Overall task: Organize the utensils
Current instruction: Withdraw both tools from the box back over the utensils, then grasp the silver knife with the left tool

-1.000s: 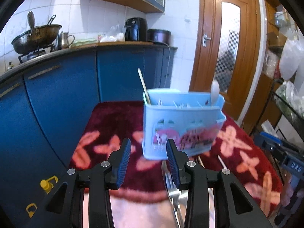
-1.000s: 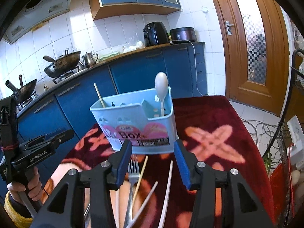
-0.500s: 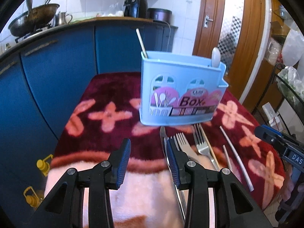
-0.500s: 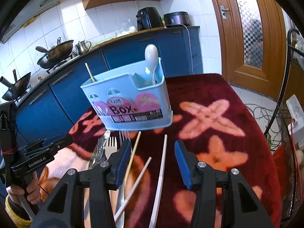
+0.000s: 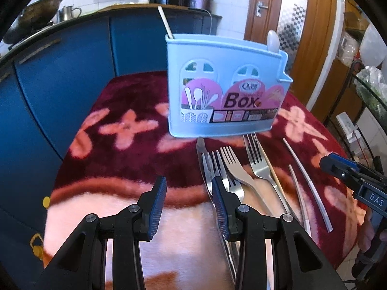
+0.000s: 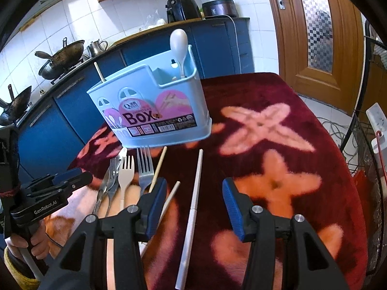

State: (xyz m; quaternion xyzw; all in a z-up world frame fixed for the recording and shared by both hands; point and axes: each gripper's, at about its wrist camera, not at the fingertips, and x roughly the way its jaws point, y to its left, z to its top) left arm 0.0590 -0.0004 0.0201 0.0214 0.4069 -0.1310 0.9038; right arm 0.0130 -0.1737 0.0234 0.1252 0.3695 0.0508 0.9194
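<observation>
Left wrist view: the left gripper point(image 5: 189, 189) hangs with its jaws apart and nothing between them, over a red flowered blanket point(image 5: 125, 125). Just beyond, forks point(image 5: 232, 166) and chopsticks point(image 5: 306, 174) lie loose on the blanket in front of a light blue utensil box point(image 5: 225, 89). One chopstick point(image 5: 165, 23) stands in the box's left end, a white spoon point(image 5: 273, 41) in its right compartment. Right wrist view: the right gripper point(image 6: 194, 199) is also parted and empty, above a white chopstick point(image 6: 193, 207). Blue cabinets point(image 6: 72, 116) stand behind.
</observation>
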